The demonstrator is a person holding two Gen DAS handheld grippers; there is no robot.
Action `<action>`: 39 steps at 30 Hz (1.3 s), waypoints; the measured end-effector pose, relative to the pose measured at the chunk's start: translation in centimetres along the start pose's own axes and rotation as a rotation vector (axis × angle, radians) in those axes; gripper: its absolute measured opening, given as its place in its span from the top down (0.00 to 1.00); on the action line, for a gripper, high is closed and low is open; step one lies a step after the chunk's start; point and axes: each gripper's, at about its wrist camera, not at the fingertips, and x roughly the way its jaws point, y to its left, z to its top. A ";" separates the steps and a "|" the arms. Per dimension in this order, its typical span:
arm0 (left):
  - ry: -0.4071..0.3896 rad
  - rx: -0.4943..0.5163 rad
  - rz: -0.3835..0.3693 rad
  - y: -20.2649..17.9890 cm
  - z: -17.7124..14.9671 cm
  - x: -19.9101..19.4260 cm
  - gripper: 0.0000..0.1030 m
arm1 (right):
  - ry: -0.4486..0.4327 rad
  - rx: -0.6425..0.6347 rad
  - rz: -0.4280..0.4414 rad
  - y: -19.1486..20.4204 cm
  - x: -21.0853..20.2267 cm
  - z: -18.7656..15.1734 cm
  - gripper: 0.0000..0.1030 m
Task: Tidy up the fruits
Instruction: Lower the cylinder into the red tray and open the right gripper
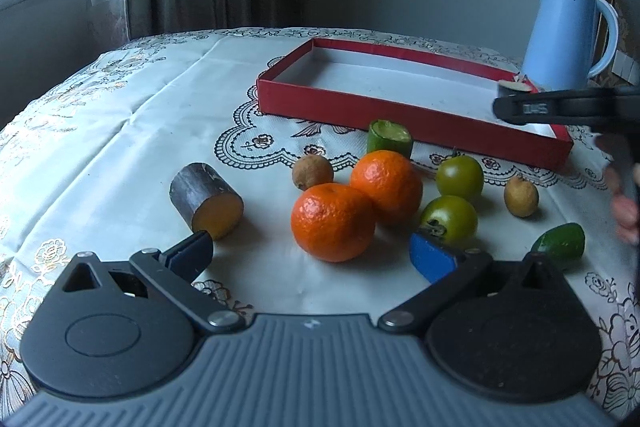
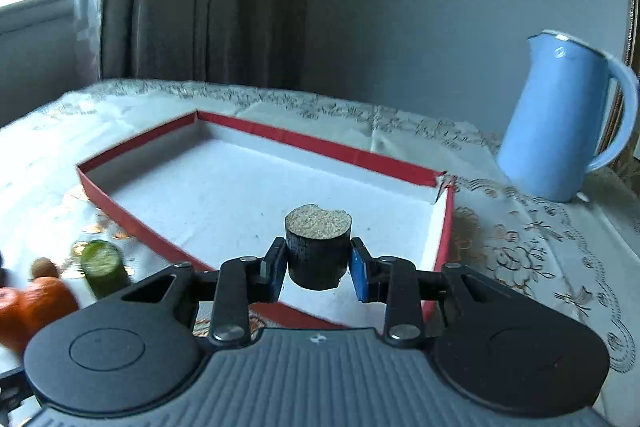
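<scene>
Oranges point(image 1: 333, 223) only in left view, dark stub point(image 2: 318, 251) gripped in right

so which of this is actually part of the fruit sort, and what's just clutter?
In play: red box, dark cut piece in the right gripper, oranges, green tomatoes, brown fruits, left gripper.
Clutter: blue kettle, tablecloth.

Blue pads point(image 2: 359, 277) are seen on black fingers, clamped on a black cylinder point(image 2: 318, 253) with a speckled tan top. Beyond them a red tray point(image 2: 360, 158) — white inside — is set on a cream tablecloth point(image 1: 120, 115) patterned with gold flowers.
</scene>
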 end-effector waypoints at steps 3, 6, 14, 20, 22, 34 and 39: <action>0.001 0.006 -0.002 -0.1 0.0 0.1 0.00 | 0.029 0.010 0.006 0.0 1.5 0.0 0.69; 0.001 0.006 -0.001 -0.2 0.0 0.2 0.00 | 0.049 0.017 0.019 0.0 2.4 0.1 0.68; 0.001 0.009 0.004 -0.3 0.0 0.2 0.00 | 0.045 0.020 0.031 -0.3 1.7 0.6 0.58; -0.001 0.011 0.005 -0.2 -0.1 0.2 0.00 | 0.014 0.057 0.064 -0.7 -0.8 0.4 0.54; -0.002 0.009 0.003 -0.2 -0.1 0.2 0.00 | 0.013 0.076 0.079 -1.3 -2.2 -0.2 0.54; 0.001 0.014 0.006 -0.3 -0.1 0.1 0.00 | 0.051 0.148 -0.021 -3.8 -5.6 -5.4 0.40; 0.001 0.016 0.008 -0.3 -0.1 0.1 0.00 | 0.075 0.162 -0.057 -3.9 -4.6 -5.9 0.40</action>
